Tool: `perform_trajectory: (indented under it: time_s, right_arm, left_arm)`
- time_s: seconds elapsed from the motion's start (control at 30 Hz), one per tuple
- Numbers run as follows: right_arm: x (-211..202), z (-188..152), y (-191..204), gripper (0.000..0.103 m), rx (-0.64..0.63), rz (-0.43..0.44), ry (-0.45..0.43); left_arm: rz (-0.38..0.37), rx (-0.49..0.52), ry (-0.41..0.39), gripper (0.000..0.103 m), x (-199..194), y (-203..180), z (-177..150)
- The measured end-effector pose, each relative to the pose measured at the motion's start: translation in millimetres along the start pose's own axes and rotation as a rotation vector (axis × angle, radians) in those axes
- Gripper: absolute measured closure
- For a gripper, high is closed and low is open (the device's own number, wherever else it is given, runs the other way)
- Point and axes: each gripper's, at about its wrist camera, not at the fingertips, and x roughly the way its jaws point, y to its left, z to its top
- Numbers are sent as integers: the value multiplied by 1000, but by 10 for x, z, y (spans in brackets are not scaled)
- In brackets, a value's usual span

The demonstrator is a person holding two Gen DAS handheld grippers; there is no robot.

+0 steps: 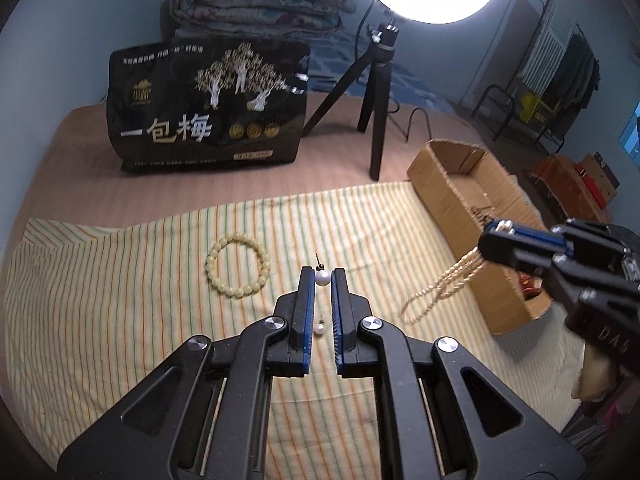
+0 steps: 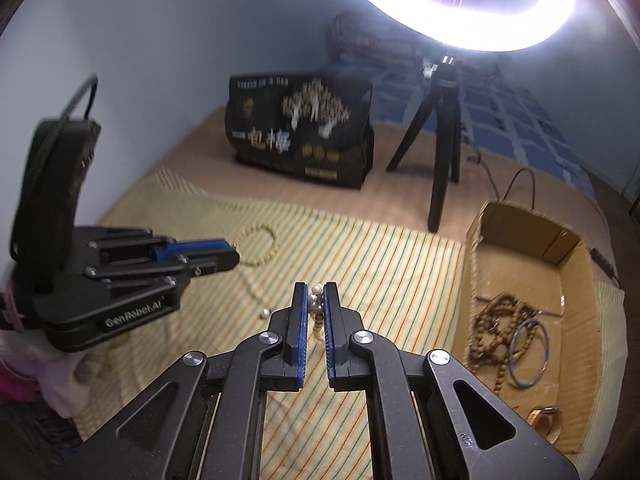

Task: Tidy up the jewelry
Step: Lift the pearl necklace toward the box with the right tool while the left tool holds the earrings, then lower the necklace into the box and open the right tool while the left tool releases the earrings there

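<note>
My left gripper is shut on a white pearl earring held between its tips above the striped cloth. A second small pearl lies on the cloth under the jaws. My right gripper is shut on a pearl necklace; in the left wrist view its strands hang in loops beside the cardboard box. A cream bead bracelet lies on the cloth to the left. The box holds a brown bead string and a blue bangle.
A black snack bag stands at the back. A ring light on a black tripod stands behind the cloth, its cable trailing right. A folded quilt lies behind the bag. A loose pearl lies on the cloth.
</note>
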Motion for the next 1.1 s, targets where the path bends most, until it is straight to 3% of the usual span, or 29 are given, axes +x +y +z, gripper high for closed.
perform_trajectory:
  time_s: [0.43, 0.73, 1.1]
  right_arm:
    - [-621, 169, -348, 97, 62, -76, -133]
    - [-832, 108, -806, 97, 130, -173, -149]
    - [-778, -52, -1281, 97, 206, -256, -105]
  left_arm:
    - [-80, 39, -70, 97, -241, -434, 132]
    - [-156, 99, -82, 97, -236, -925, 163]
    - [-212, 163, -57, 97, -56, -1416, 130]
